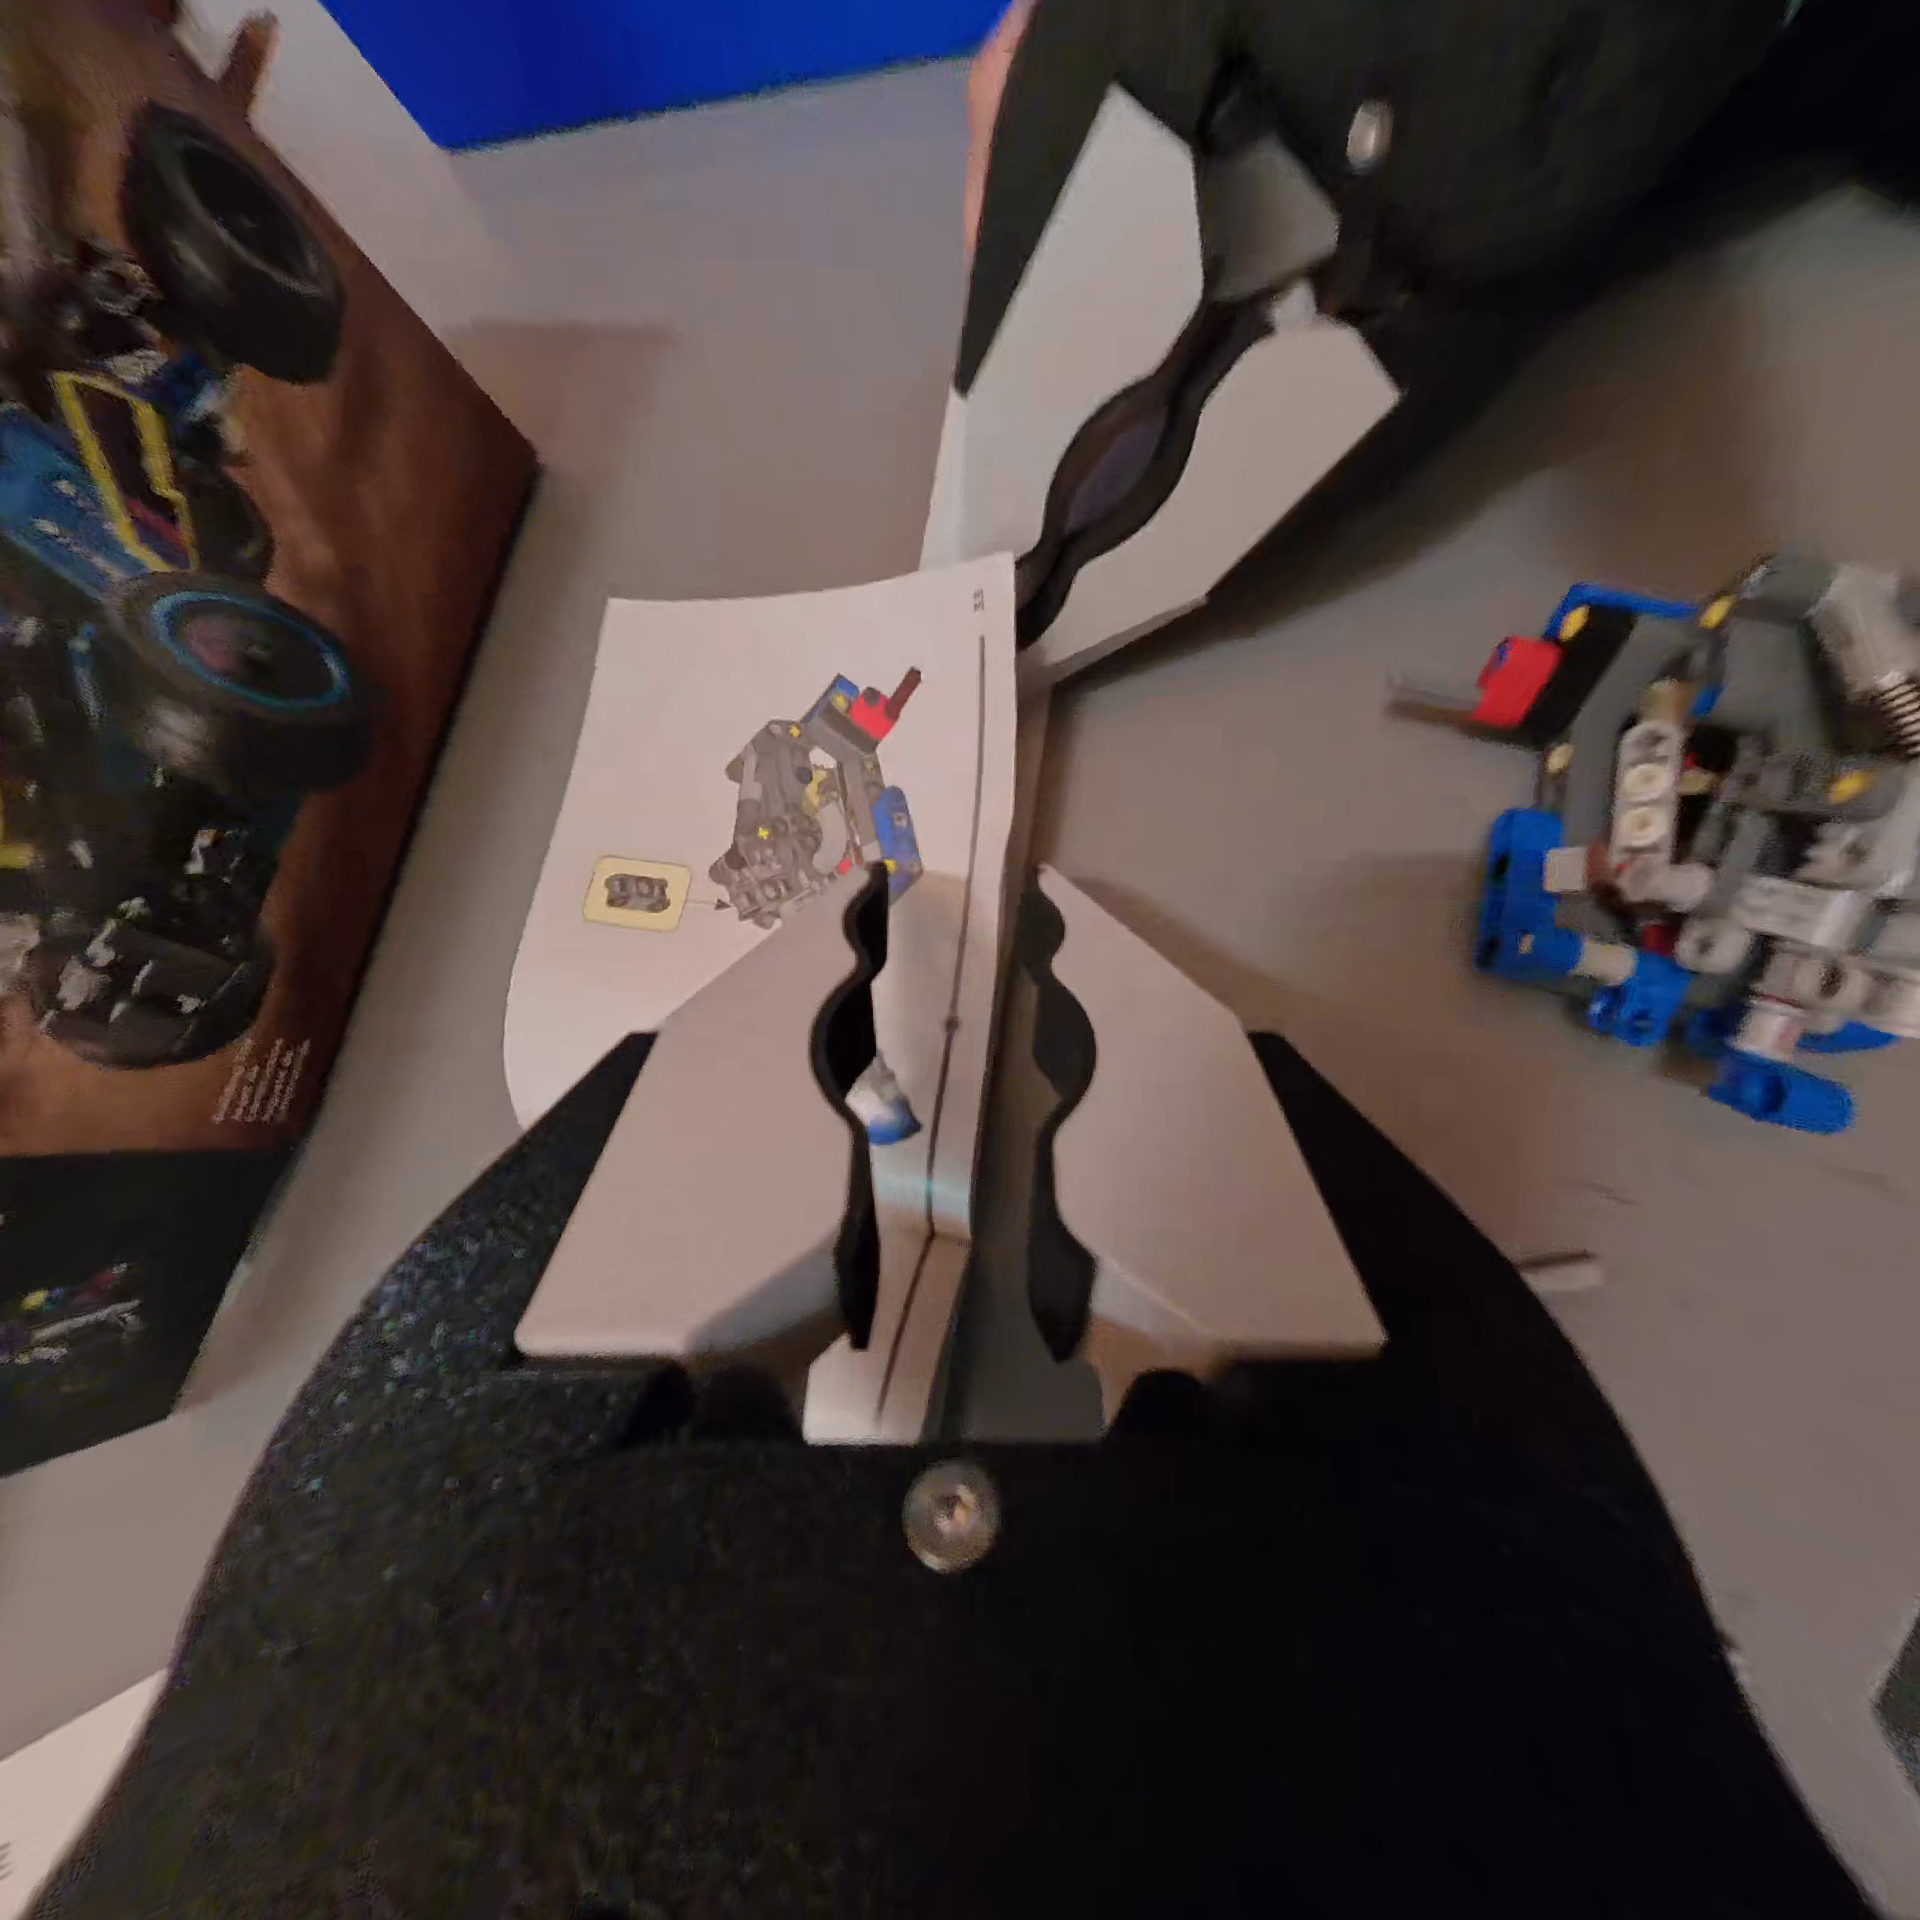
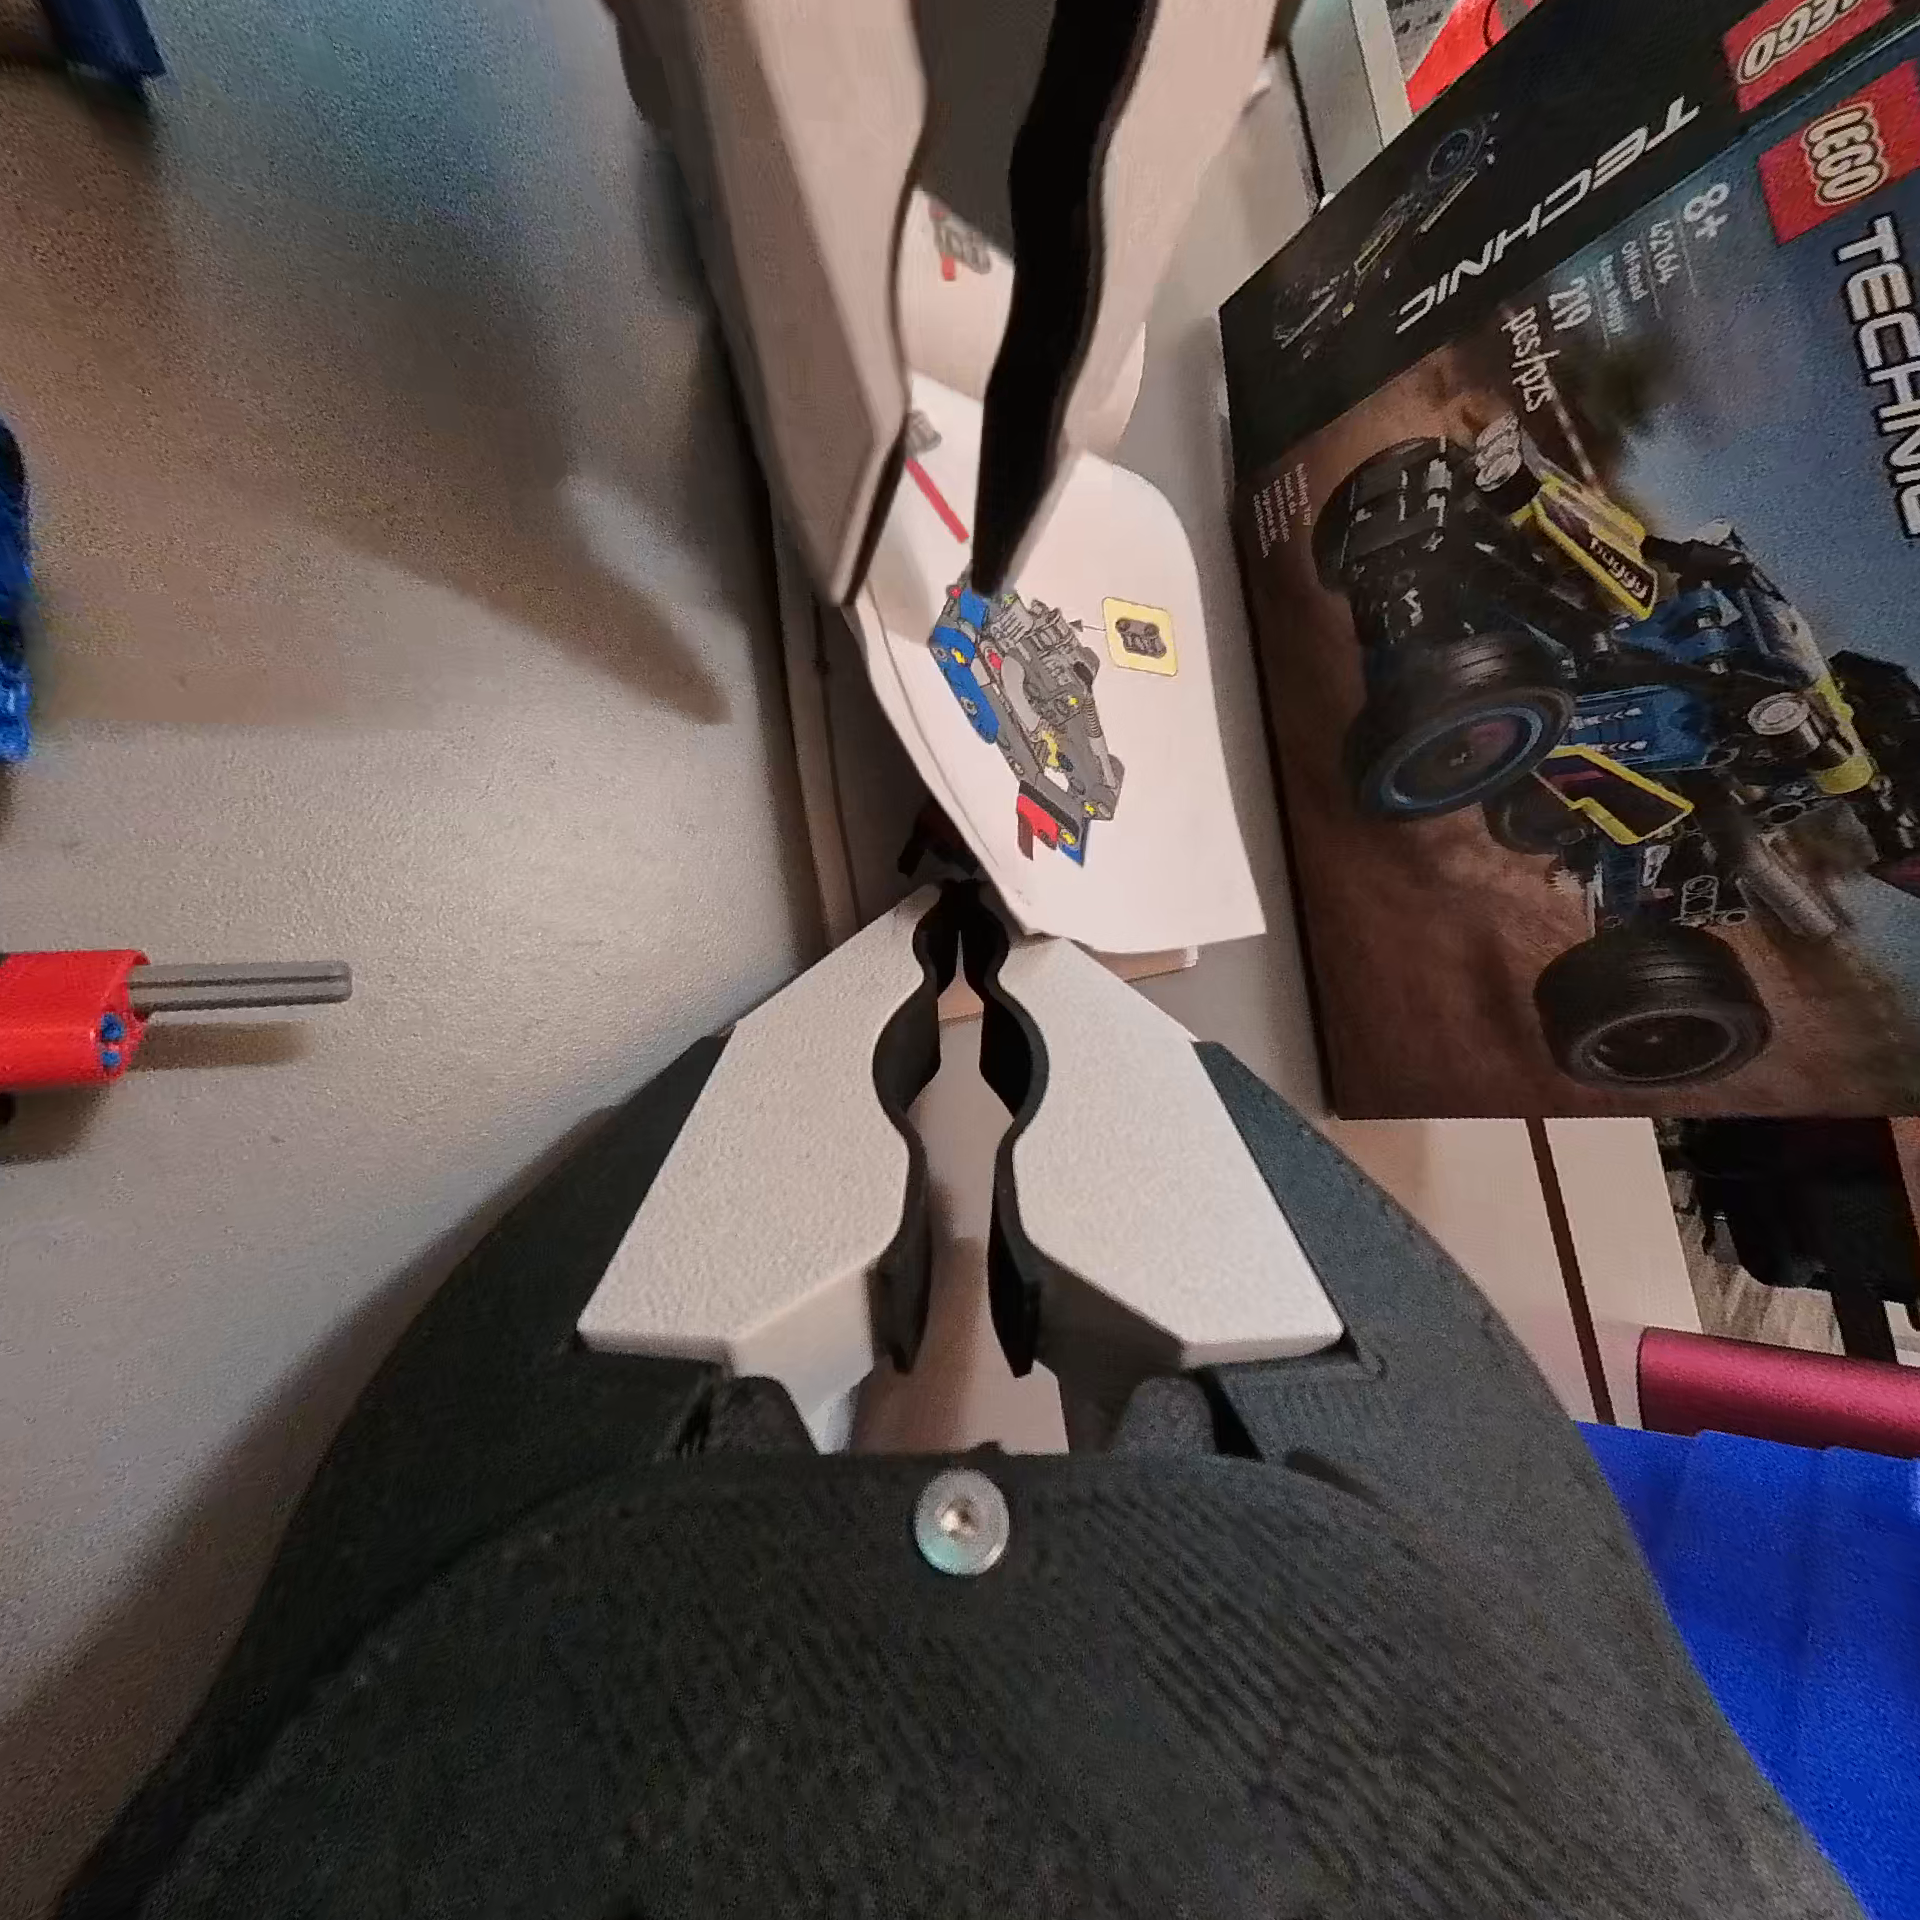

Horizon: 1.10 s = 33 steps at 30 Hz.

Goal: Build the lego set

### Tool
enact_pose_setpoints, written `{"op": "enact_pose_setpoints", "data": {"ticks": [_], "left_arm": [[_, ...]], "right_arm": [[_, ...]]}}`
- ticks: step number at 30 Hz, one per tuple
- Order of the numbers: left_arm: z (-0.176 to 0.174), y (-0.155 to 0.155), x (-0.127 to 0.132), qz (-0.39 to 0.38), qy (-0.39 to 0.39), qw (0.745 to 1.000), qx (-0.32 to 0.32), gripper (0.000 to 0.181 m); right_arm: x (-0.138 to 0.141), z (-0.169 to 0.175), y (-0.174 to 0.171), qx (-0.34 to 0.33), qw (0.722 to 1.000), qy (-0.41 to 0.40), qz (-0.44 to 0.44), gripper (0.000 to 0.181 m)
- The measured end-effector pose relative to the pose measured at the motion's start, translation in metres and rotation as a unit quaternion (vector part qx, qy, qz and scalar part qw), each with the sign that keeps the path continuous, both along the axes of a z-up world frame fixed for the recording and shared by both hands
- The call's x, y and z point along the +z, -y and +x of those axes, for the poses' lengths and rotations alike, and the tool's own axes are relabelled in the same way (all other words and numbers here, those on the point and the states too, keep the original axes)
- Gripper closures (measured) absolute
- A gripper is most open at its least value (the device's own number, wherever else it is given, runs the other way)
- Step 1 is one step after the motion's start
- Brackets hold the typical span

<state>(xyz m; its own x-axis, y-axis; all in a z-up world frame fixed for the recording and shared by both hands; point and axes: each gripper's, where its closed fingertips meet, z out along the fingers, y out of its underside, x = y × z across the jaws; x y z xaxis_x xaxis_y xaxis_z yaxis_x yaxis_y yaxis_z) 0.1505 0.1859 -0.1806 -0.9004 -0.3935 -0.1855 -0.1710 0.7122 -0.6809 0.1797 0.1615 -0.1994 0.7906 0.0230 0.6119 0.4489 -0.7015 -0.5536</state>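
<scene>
The open instruction booklet (image 1: 727,727) lies on the grey table, its top page curled upward. My left gripper (image 1: 961,883) is open; one finger is over the page and the other is past its right edge. My right gripper (image 2: 961,925) is shut on the far corner of that page (image 2: 1122,790). In the left wrist view the right gripper (image 1: 1034,613) comes in from the top. In the right wrist view the left gripper (image 2: 925,592) comes in from above. The partly built blue, grey and red Lego assembly (image 1: 1714,852) sits on the table to the right, apart from both grippers.
The Lego box (image 1: 208,623) lies flat left of the booklet and also shows in the right wrist view (image 2: 1610,675). The assembly's red part with a grey axle (image 2: 104,1008) pokes in at the left. A blue object (image 2: 1766,1610) and a pink one (image 2: 1766,1392) are at the lower right. Tip to tip, the grippers are about 5 cm apart. From either gripper's tips it is about 25 cm to the blue object (image 2: 1766,1610).
</scene>
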Motion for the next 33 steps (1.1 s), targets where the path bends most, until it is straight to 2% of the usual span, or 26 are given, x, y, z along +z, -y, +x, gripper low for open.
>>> {"op": "enact_pose_setpoints", "data": {"ticks": [2, 7, 16, 19, 33], "left_arm": [[-0.001, 0.002, -0.008, 0.024, 0.009, 1.000, -0.010, 0.162], [-0.002, 0.001, -0.013, 0.028, 0.031, 0.999, -0.007, 0.181], [-0.008, -0.001, -0.016, 0.060, 0.071, 0.995, -0.027, 0.181], [-0.012, -0.002, -0.022, 0.065, 0.053, 0.996, -0.033, 0.181], [-0.016, -0.004, -0.023, 0.037, 0.007, 0.999, -0.035, 0.181]], "right_arm": [[0.000, 0.000, 0.000, 0.001, 1.000, 0.004, -0.001, 0.181], [0.000, -0.001, 0.000, 0.005, 1.000, 0.009, -0.001, 0.181], [0.001, -0.001, 0.000, 0.008, 1.000, 0.010, 0.002, 0.181], [0.001, -0.001, 0.000, 0.007, 1.000, 0.008, 0.006, 0.181], [0.002, 0.000, 0.000, 0.003, 1.000, 0.012, 0.013, 0.181]]}}
